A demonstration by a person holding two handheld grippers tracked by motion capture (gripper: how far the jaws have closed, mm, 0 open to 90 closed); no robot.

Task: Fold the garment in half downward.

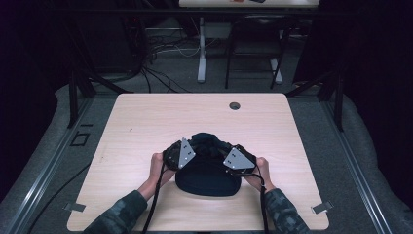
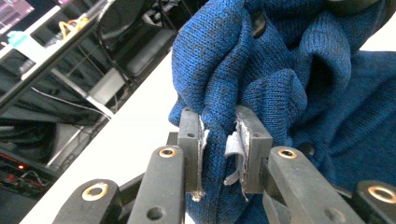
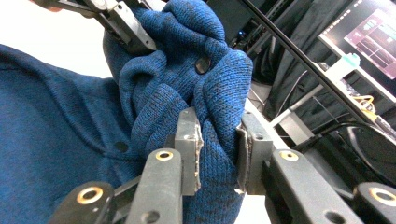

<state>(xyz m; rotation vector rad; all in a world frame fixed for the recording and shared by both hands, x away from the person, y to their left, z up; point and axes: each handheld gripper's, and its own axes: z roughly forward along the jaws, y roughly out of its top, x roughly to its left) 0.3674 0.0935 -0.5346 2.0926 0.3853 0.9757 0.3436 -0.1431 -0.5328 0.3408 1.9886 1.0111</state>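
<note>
1. Blue knitted garment, probably a sweater with small dark buttons, lies bunched on the bench near the middle of its near edge, with the person's hands at either side of it.
2. Left tongs are clamped on a fold of the knit: in the left gripper view the fabric is squeezed between the two pads, which stand only as far apart as the cloth's thickness.
3. Right tongs grip another fold in the same way; the right gripper view shows the knit pinched between the pads, with the left tongs holding a neighbouring bunch farther off.
4. From the high view, both tongs meet over the far part of the garment, close together, with most of the cloth resting on the bench below them toward the near edge.
5. My reading of the step: the person has gathered one end of the garment with both tongs and is carrying or setting it down as part of a fold or a spreading-out.
6. The next move likely calls for keeping both grips firm and moving the hands together, so that the fold lands evenly and neither bunch slips out.
</note>
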